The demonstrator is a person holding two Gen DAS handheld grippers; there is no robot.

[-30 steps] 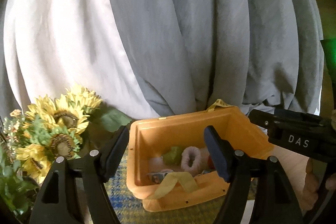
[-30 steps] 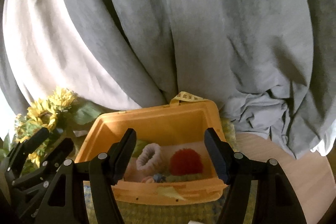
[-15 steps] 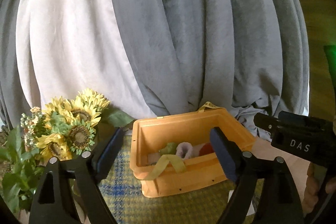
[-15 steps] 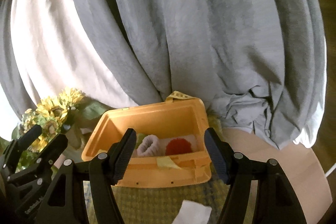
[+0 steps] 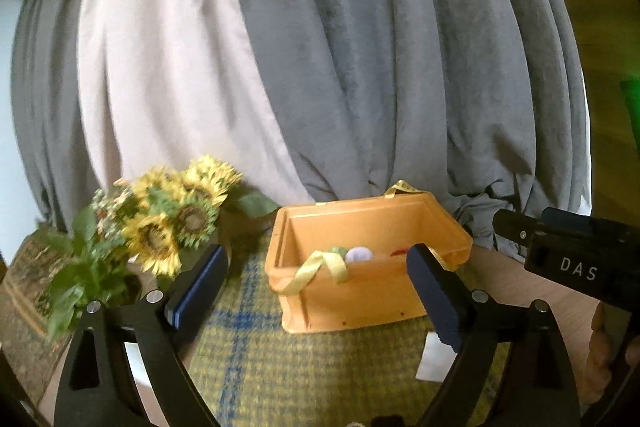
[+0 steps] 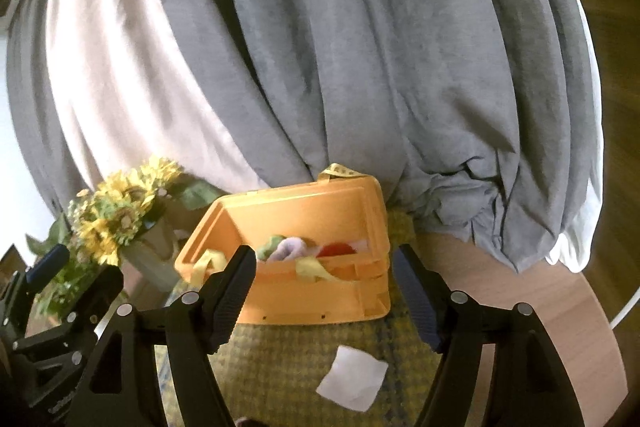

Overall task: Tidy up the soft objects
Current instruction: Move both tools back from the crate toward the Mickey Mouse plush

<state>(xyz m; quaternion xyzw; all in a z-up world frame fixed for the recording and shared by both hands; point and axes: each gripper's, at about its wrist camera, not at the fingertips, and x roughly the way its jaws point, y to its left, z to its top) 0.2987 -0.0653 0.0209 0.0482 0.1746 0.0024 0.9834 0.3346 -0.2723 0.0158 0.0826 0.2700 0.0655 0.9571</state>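
Note:
An orange plastic bin (image 5: 360,291) (image 6: 312,291) stands on a yellow-green plaid cloth (image 5: 312,367). Inside it lie soft things: a green piece (image 6: 271,243), a pale lilac fuzzy ring (image 6: 292,247) and a red pompom (image 6: 338,249). A yellow ribbon (image 5: 316,267) hangs over its front rim. My left gripper (image 5: 316,291) is open and empty, back from the bin. My right gripper (image 6: 326,291) is open and empty, also in front of the bin. A white square of cloth or paper (image 6: 353,379) lies on the plaid cloth below the right gripper.
A bunch of sunflowers (image 5: 176,223) (image 6: 116,211) stands left of the bin. Grey and white curtains (image 5: 320,67) hang close behind. The round wooden table (image 6: 540,291) shows at the right. The right gripper's body (image 5: 580,259) is at the left view's right edge.
Both grippers have pulled back and up from the bin, which now looks smaller and farther. The white square has come into view on the cloth. Both stay open.

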